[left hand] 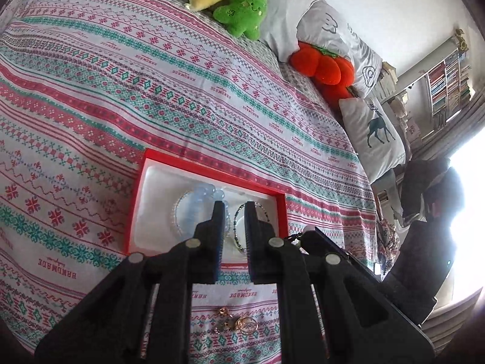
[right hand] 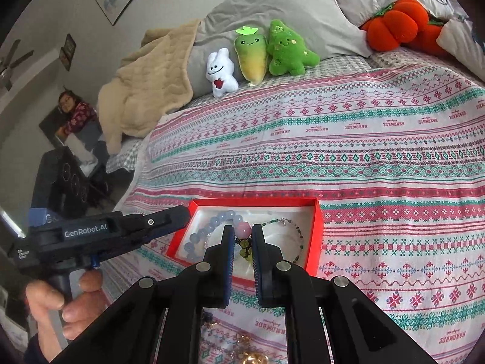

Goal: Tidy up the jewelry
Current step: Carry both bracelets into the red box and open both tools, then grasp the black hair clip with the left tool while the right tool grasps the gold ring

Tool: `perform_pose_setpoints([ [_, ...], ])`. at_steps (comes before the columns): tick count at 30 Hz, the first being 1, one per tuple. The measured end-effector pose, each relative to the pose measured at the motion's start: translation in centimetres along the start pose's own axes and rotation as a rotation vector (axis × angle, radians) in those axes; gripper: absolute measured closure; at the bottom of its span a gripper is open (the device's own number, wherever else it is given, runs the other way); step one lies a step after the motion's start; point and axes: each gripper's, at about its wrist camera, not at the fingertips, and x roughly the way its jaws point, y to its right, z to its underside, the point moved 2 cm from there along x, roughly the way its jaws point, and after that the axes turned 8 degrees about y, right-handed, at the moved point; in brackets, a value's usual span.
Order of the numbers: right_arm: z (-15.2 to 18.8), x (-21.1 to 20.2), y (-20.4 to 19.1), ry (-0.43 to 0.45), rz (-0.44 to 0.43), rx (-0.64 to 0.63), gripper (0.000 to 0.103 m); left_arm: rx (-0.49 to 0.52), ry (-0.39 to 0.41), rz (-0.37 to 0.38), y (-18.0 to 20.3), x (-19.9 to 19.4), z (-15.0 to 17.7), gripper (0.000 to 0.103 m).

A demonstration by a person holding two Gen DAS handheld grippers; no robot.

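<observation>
Reading "GenRobot.AI" on the left gripper (right hand: 178, 215), both it and the right gripper (right hand: 242, 242) are nearly closed, empty, over "HANDMADE" bedspread (right hand: 363, 139).

I noted a red-rimmed jewelry box (right hand: 316, 230) with white lining. Bedspread (right hand: 363, 139) was white with pink and teal knit-pattern bands. Bead bracelet (right hand: 212, 227) read pale blue.

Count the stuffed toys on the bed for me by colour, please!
White: 1, the bunny.
Green and yellow: 1, the carrot-shaped plush.
Green: 1, the tree plush.
Orange-red: 1 pile, the pumpkin plush by the pillows; it could be more than one toy.
Total: 4
</observation>
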Motion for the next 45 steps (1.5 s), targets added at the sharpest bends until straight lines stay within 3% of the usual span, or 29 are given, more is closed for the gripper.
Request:
perform_pose_setpoints([
  [3, 0.0, 0.2, 0.0, 0.002, 0.030, -0.013, 0.091, 0.009, -0.002, -0.035, -0.4, -0.1, -0.1, 0.088],
  [6, -0.2, -0.2, 0.2, 0.019, 0.058, -0.018, 0.082, 0.005, 0.001, -0.040, -0.8, -0.4, -0.1, 0.087],
  [9, -0.4, -0.4, 0.6, 0.023, 0.067, -0.005, 0.082, 0.016, -0.003, -0.046, -0.7, -0.7, 0.0, 0.086],
  [15, -0.6, -1.5, 1.0, 0.026, 0.064, 0.012, 0.082, 0.087, -0.018, -0.081, 0.1, -1.4, 1.0, 0.068],
  [17, -0.4, -1.8, 1.2, 0.020, 0.072, 0.022, 0.078, 0.106, -0.023, -0.109, 0.1, -1.5, 1.3, 0.062],
  [19, -0.2, -2.0, 1.4, 0.010, 0.071, 0.044, 0.065, 0.106, -0.028, -0.118, -0.1, -1.7, 1.7, 0.057],
  [21, 0.1, -2.3, 1.6, 0.005, 0.070, 0.063, 0.058, 0.110, -0.040, -0.122, -0.1, -1.8, 2.0, 0.057],
  [26, 0.9, -2.5, 1.2, -0.034, 0.091, 0.039, 0.058, 0.177, -0.069, -0.191, 0.2, -1.6, 3.1, 0.056],
  [39, 3.1, -1.5, 0.8, -0.146, 0.138, -0.015, 0.051, 0.240, -0.196, -0.251, 0.1, -0.6, 6.4, 0.056],
  [45, 4.8, 0.0, 0.8, -0.263, 0.188, -0.063, 0.051, 0.230, -0.262, -0.280, -0.4, 0.4, 7.9, 0.056],
])
